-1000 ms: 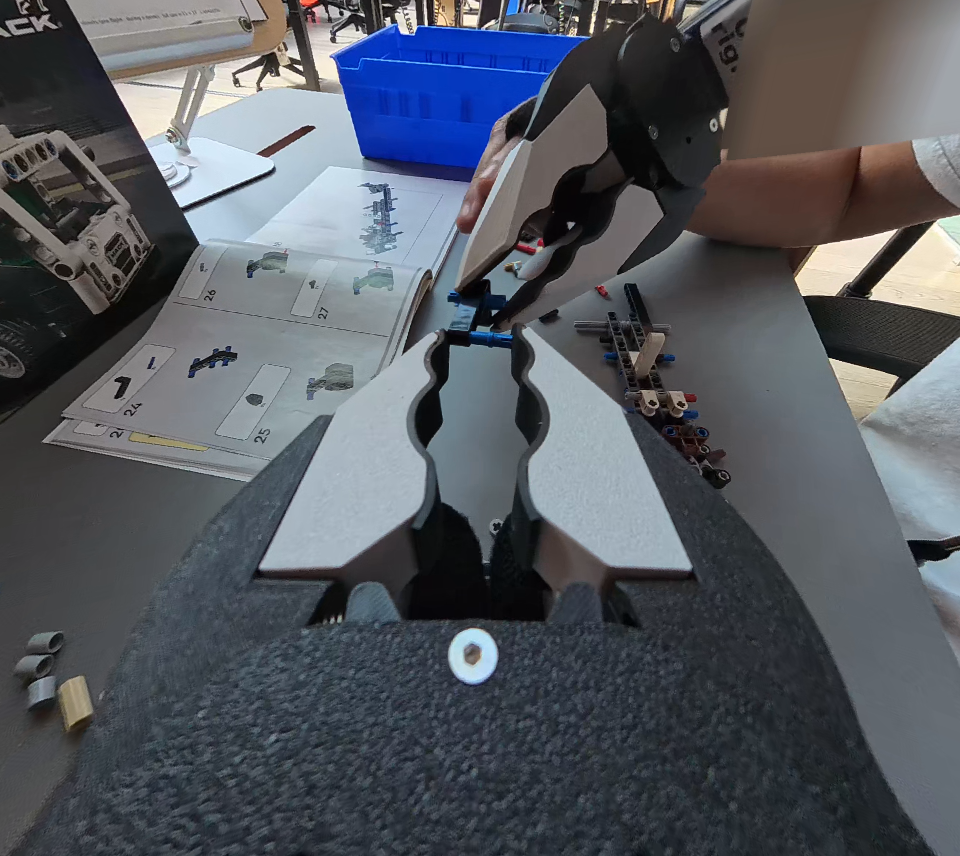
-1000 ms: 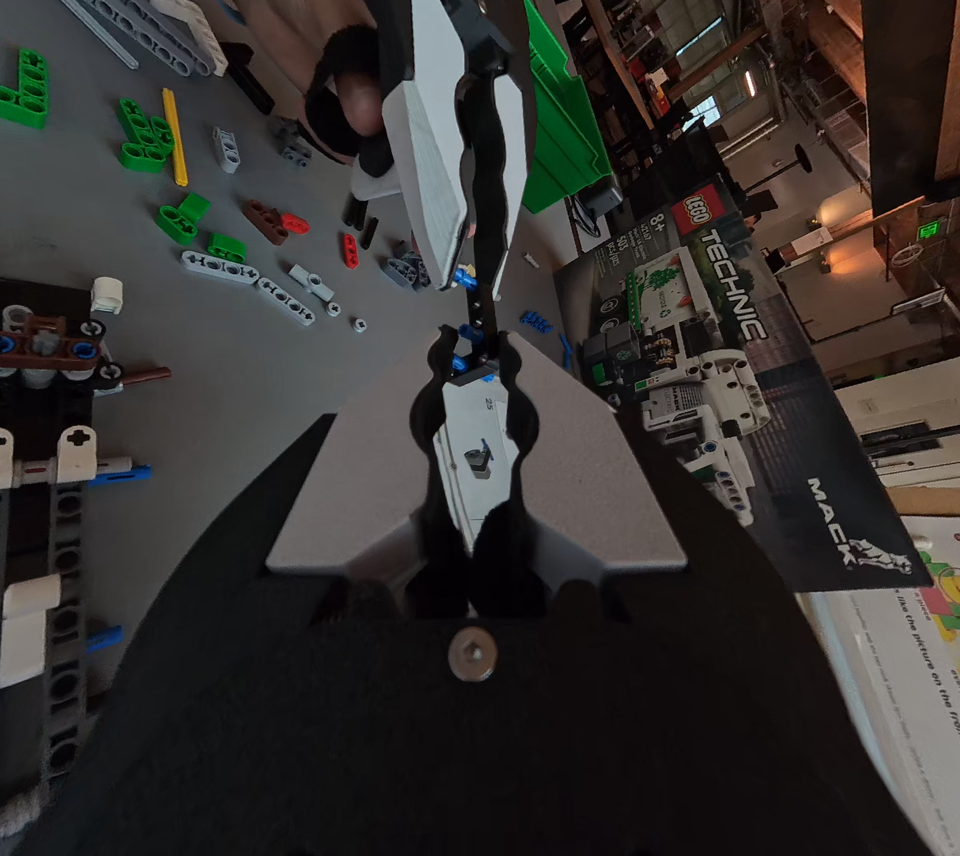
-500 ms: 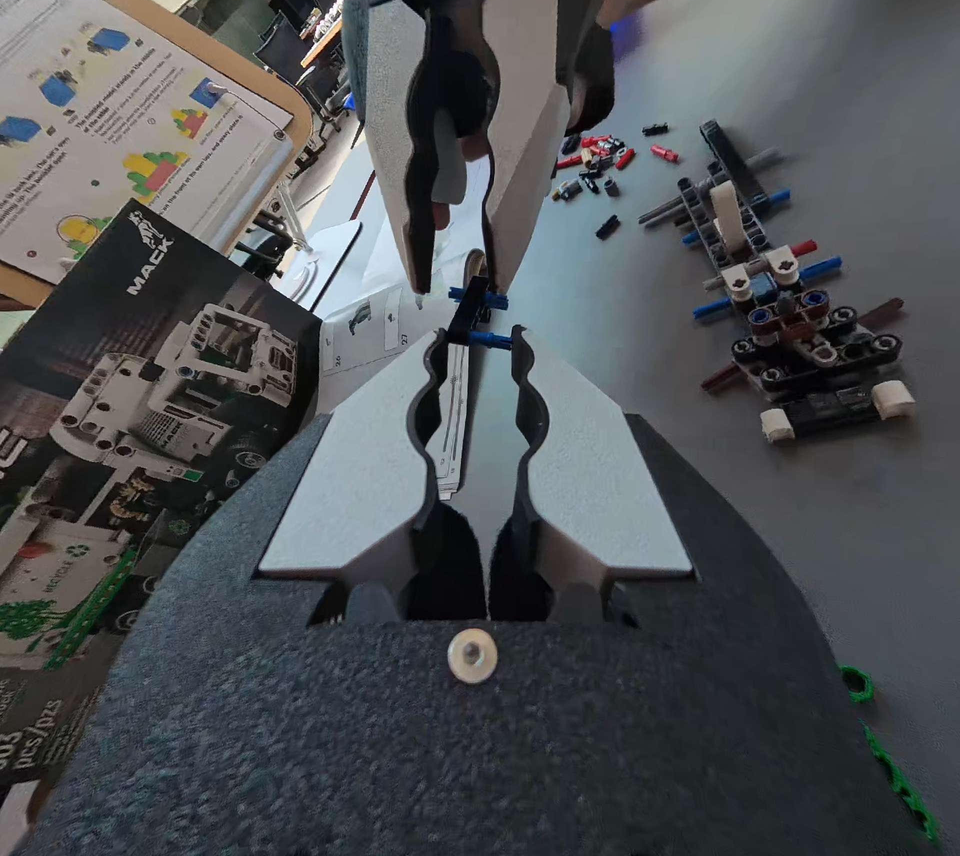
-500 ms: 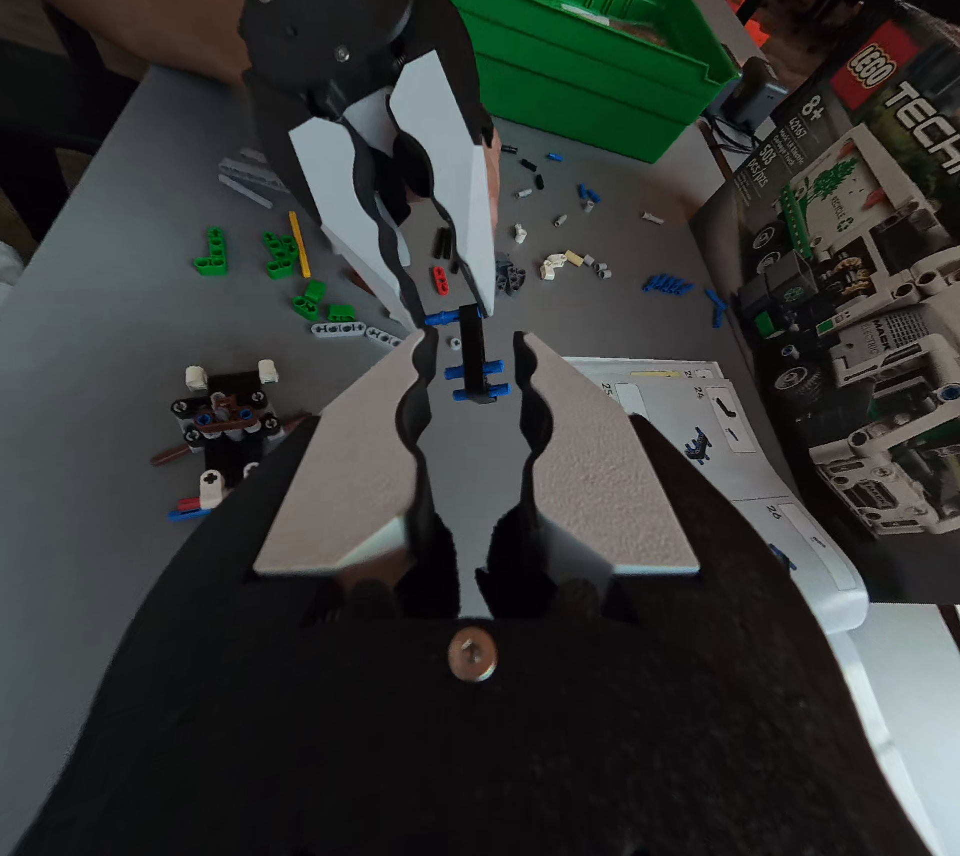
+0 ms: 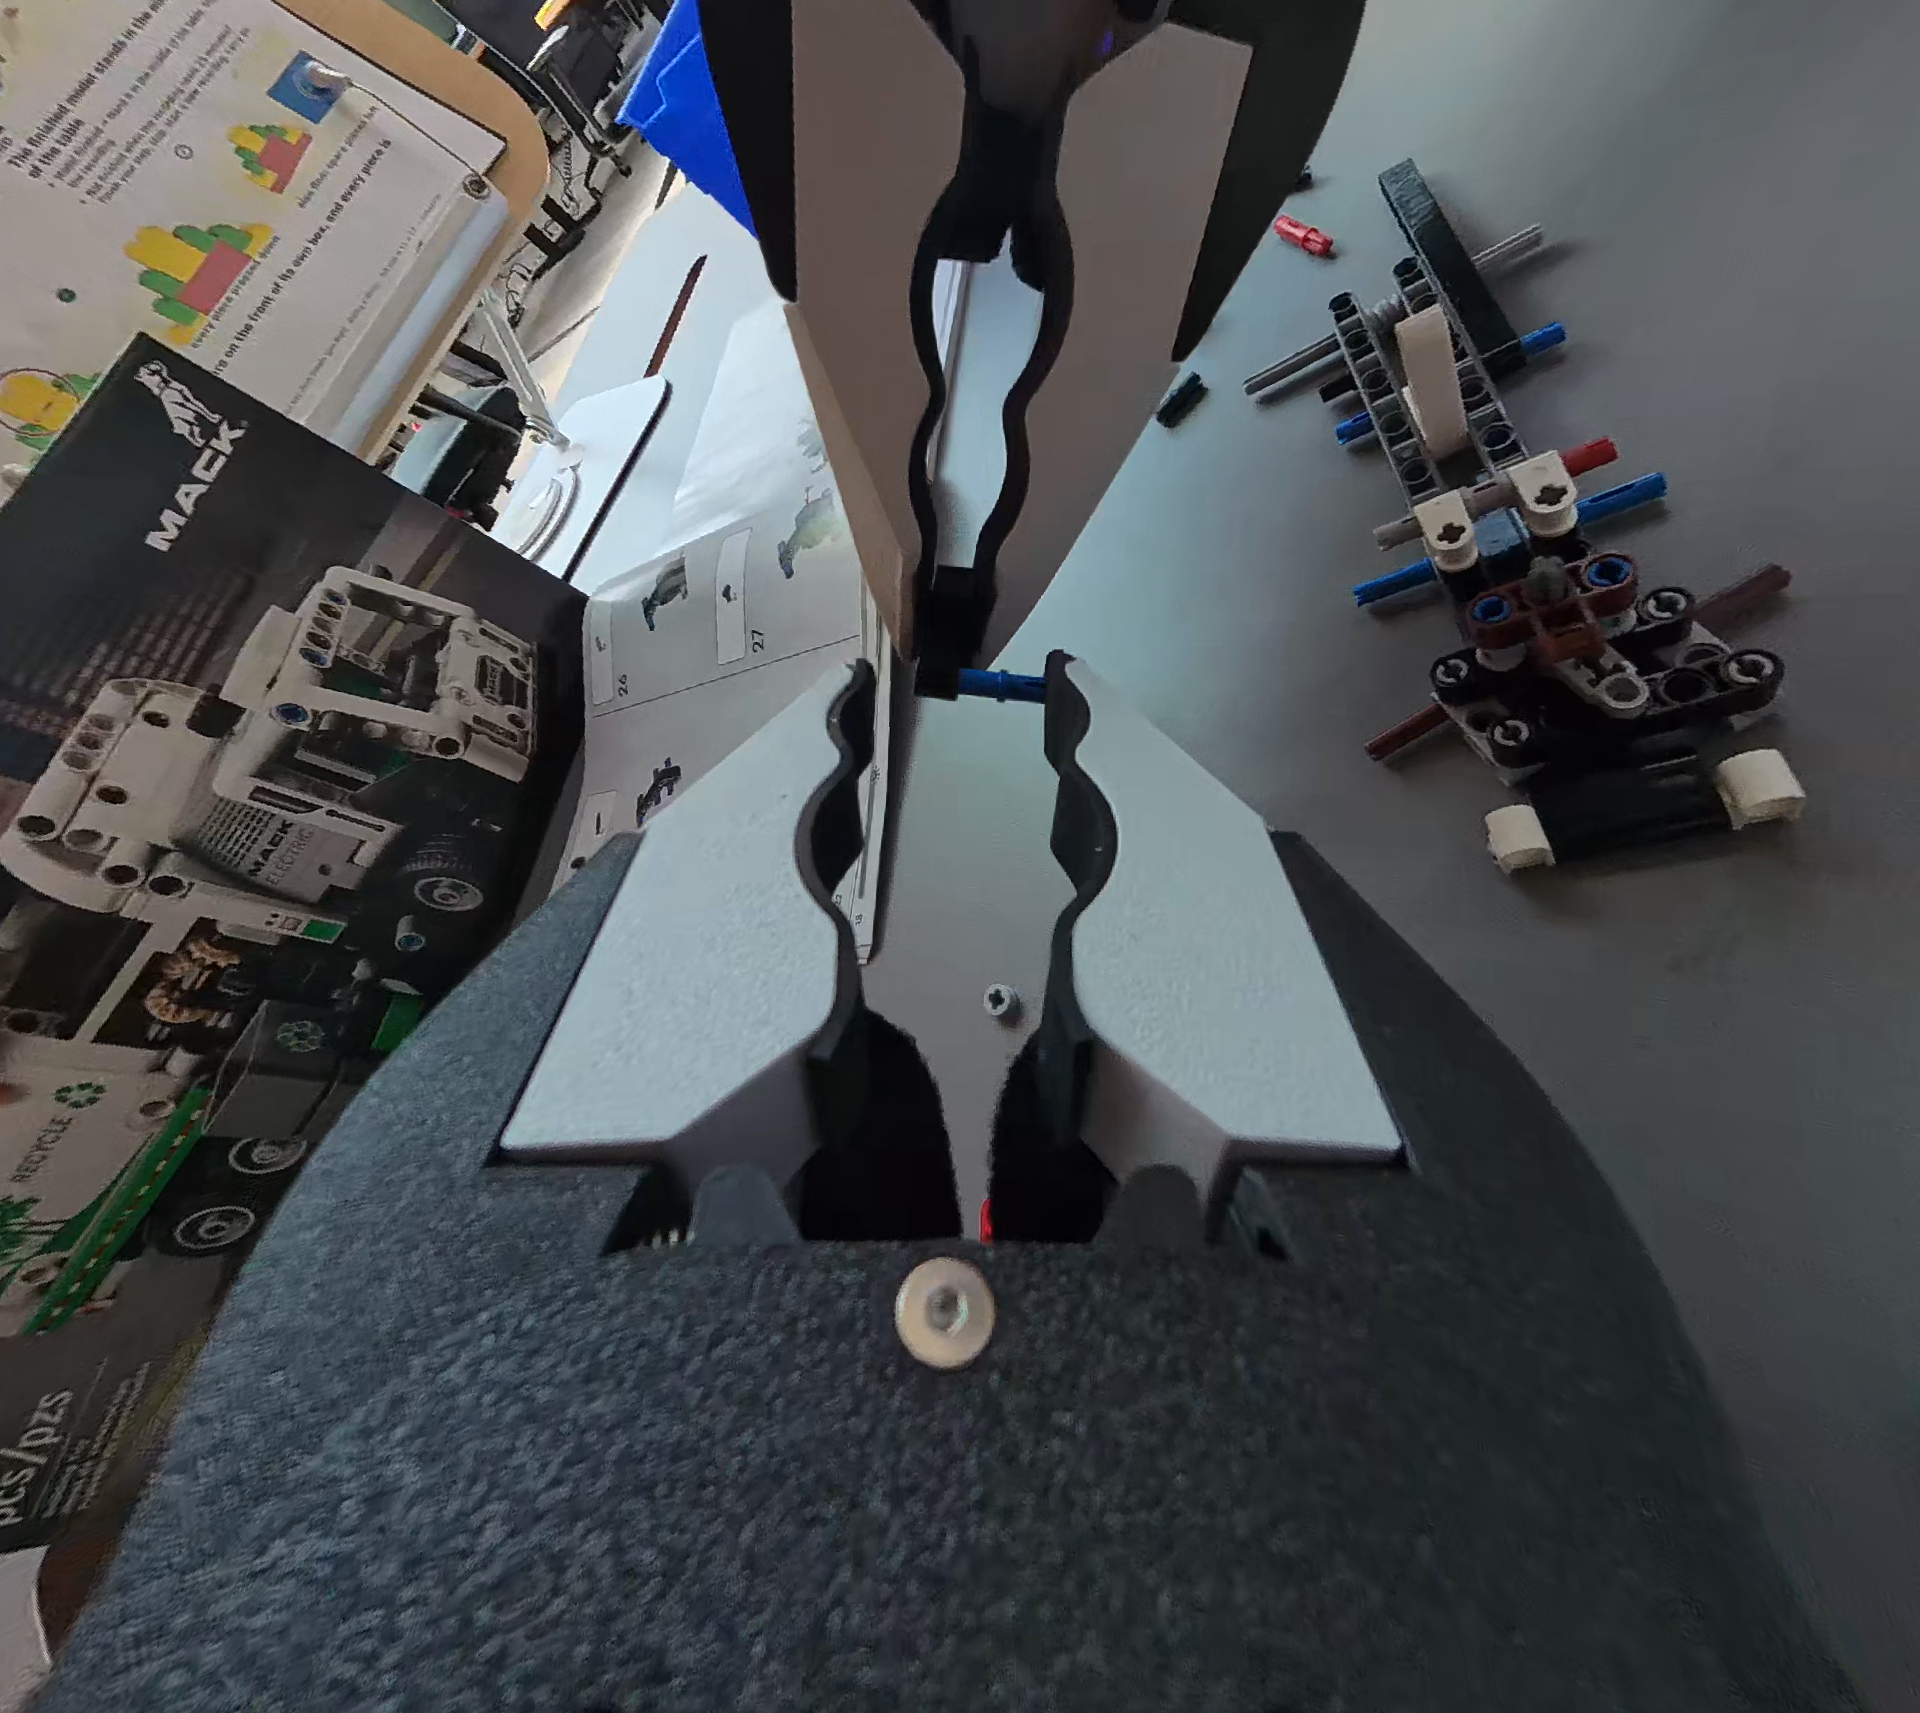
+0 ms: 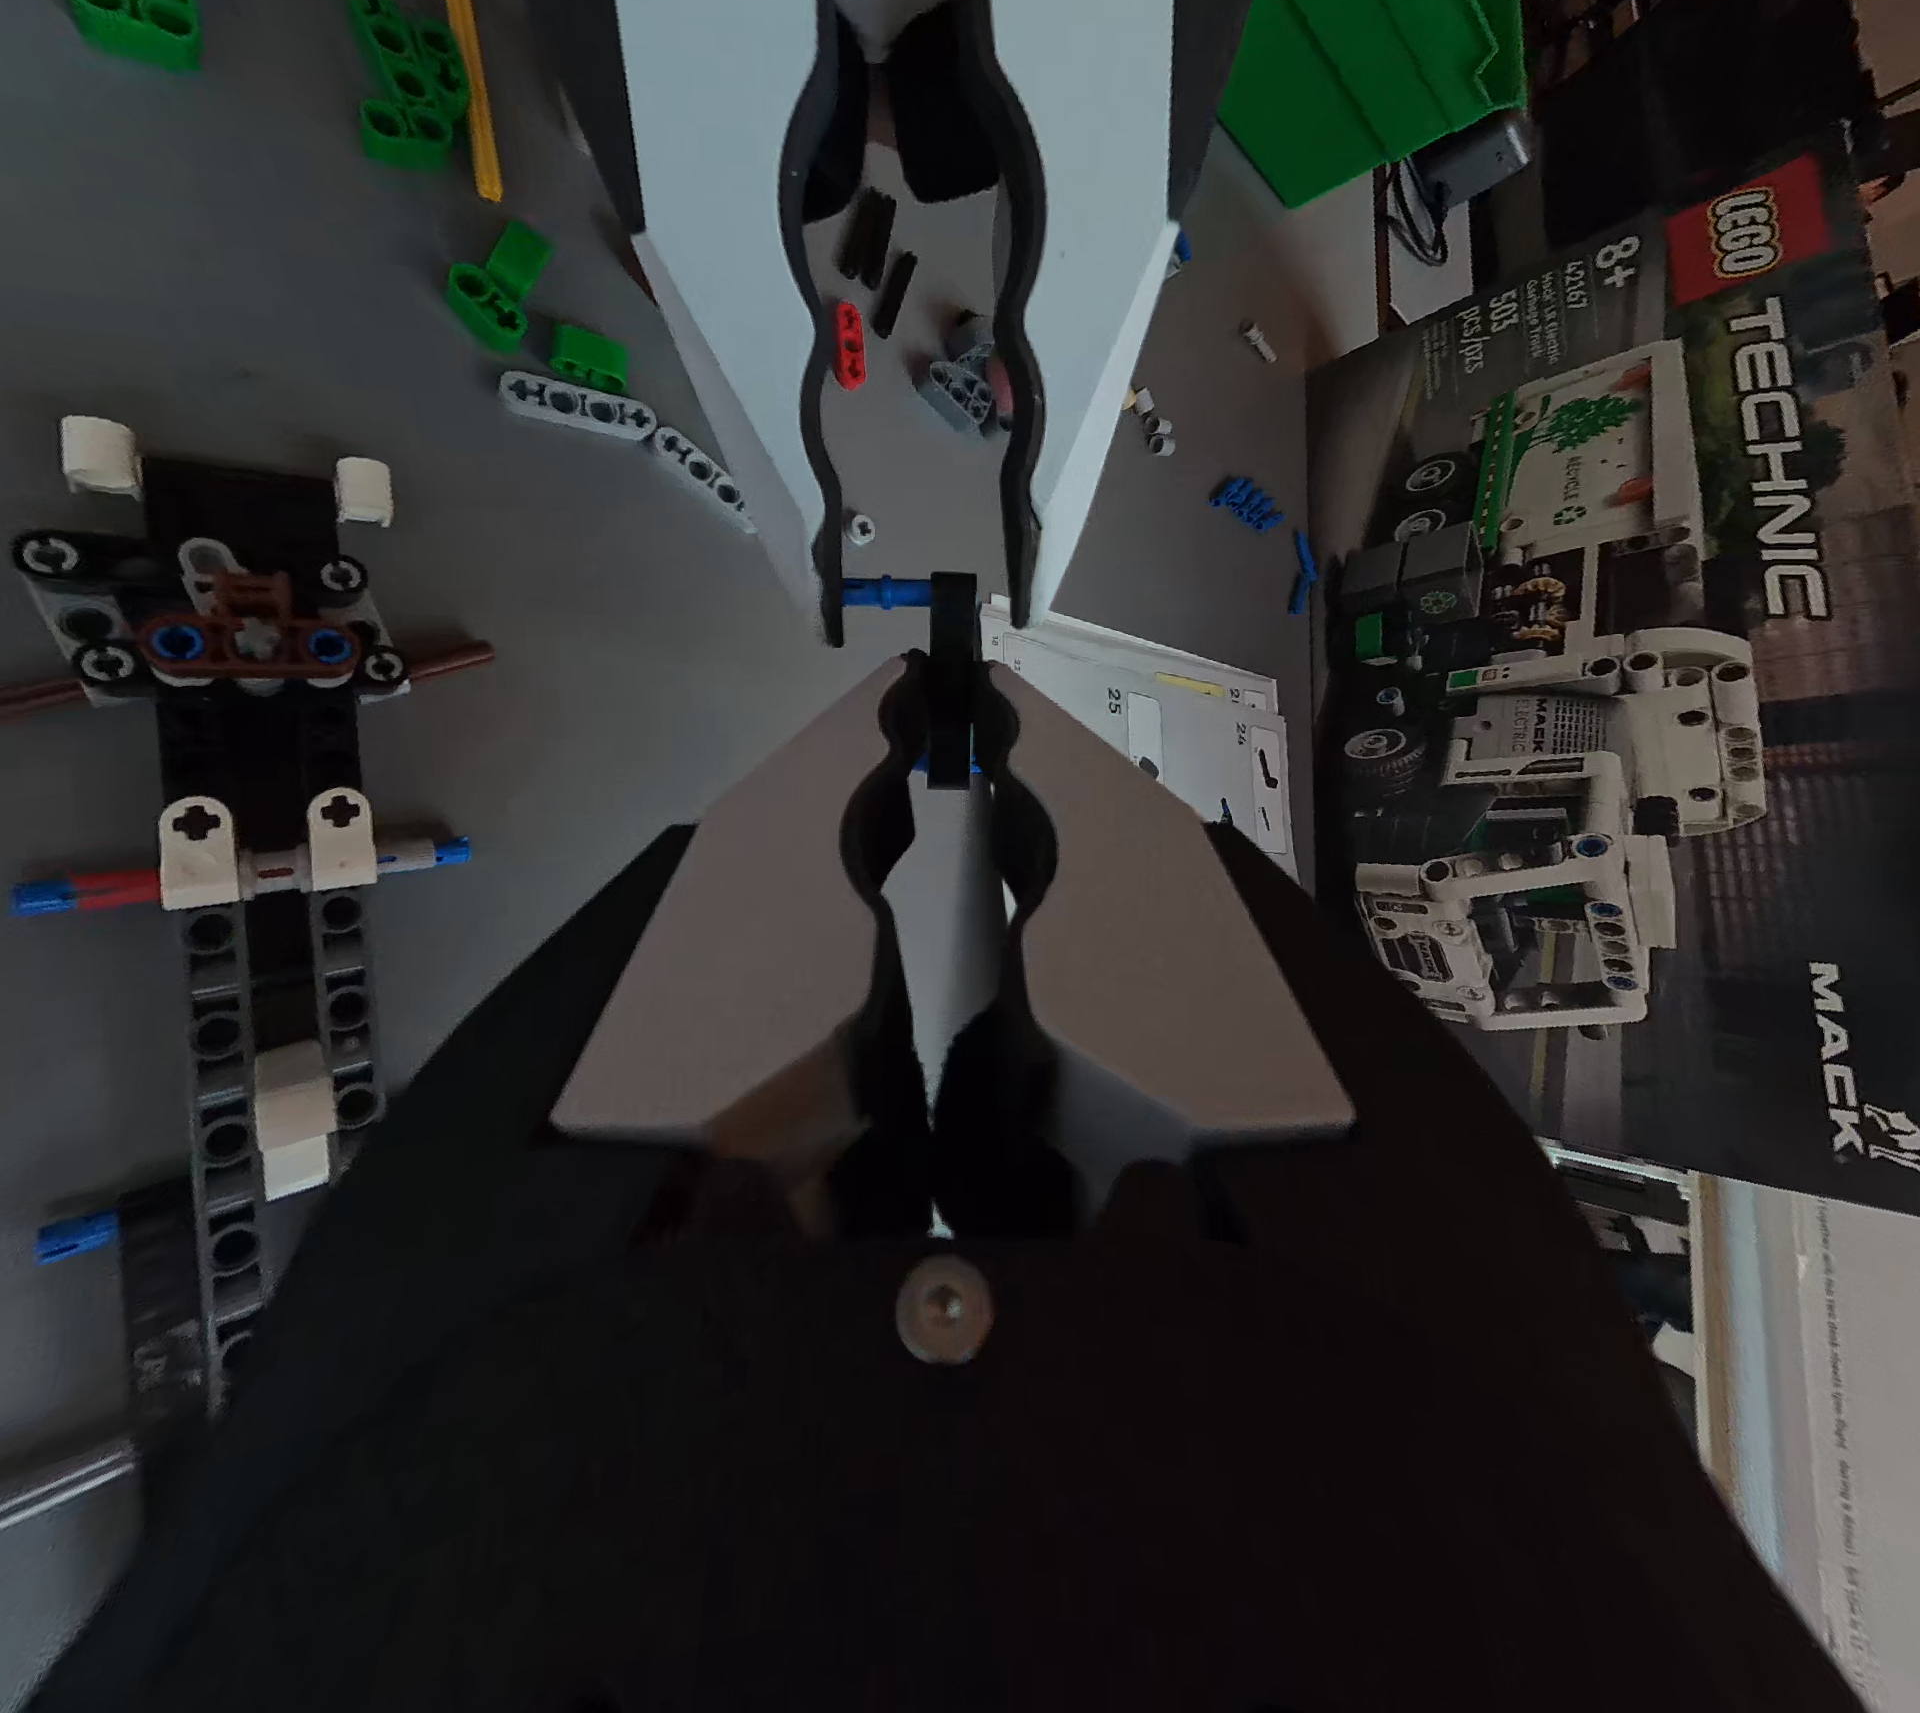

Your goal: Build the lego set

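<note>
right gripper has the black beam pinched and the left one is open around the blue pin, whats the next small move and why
Probably close the left gripper on the blue pin: only one fingertip reaches it, while the right gripper grips the black beam.

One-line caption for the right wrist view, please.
Right gripper clamps a black beam whose blue pin reaches the open left gripper.

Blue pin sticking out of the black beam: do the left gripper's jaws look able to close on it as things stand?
Probably yes. The blue pin lies in the open gap of the left gripper, its tip at one pad. The right gripper pinches only the black beam, leaving the pin free.
</note>
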Motion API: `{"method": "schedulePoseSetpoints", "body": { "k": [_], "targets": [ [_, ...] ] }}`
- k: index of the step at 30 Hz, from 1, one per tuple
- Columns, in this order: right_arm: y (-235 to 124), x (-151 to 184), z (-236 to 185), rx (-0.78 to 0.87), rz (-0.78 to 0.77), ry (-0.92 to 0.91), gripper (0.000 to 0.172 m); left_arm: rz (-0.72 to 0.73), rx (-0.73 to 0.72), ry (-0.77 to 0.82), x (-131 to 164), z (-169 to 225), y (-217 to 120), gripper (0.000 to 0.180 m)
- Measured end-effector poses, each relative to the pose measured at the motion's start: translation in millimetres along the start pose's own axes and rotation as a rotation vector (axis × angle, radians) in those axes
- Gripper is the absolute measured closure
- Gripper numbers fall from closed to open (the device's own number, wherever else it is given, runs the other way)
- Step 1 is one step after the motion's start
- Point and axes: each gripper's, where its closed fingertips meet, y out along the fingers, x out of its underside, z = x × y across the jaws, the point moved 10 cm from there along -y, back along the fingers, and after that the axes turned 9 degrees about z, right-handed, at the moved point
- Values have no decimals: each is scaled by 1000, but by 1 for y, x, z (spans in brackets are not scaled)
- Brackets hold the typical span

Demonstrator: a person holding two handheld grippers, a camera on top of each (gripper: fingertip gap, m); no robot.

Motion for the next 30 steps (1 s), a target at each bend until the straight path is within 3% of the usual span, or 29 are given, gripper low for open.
{"method": "schedulePoseSetpoints", "body": {
  "k": [5,8,20,30],
  "targets": [
    [2,4,-1,-19,-6,30,165,-9,-21,32,1,0,1,143],
    [-1,4,2,-27,11,68,166,2,-27,89,-2,5,0,158],
    [1,5,1,-58,13,96,166,-6,-3,51,-5,5,-1,159],
    [-5,5,10,-33,53,147,165,48,-103,91,-8,5,-2,157]
  ]
}}
